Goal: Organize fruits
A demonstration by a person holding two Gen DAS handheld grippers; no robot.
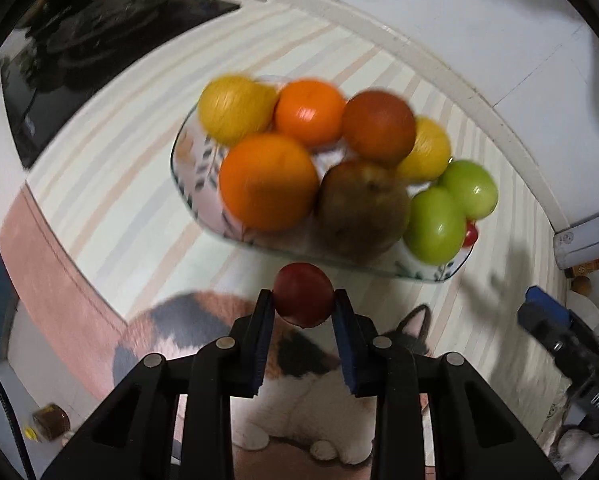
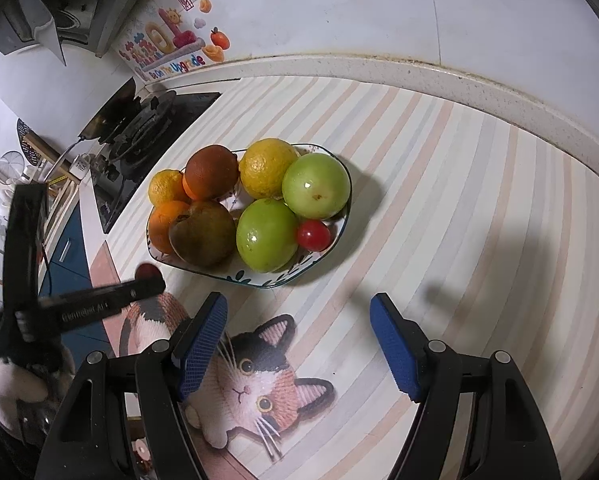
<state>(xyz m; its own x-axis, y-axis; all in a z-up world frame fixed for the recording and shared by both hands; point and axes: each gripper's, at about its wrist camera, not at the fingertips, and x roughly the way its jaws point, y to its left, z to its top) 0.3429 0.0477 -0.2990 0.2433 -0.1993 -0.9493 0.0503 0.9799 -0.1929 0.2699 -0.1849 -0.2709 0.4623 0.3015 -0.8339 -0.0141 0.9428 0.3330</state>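
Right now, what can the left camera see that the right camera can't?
Only the left camera shows the small dark red fruit squeezed between the left gripper's blue pads, close up. Only the right camera shows the cat's face on the mat, the wall stickers, and the right gripper open and empty. Both show the plate piled with oranges, lemons and green fruits, plus the stove.

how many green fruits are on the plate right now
2. One green fruit sits at the plate's far right edge; the other green fruit lies in front of it, beside a small red tomato. More could be hidden underneath.
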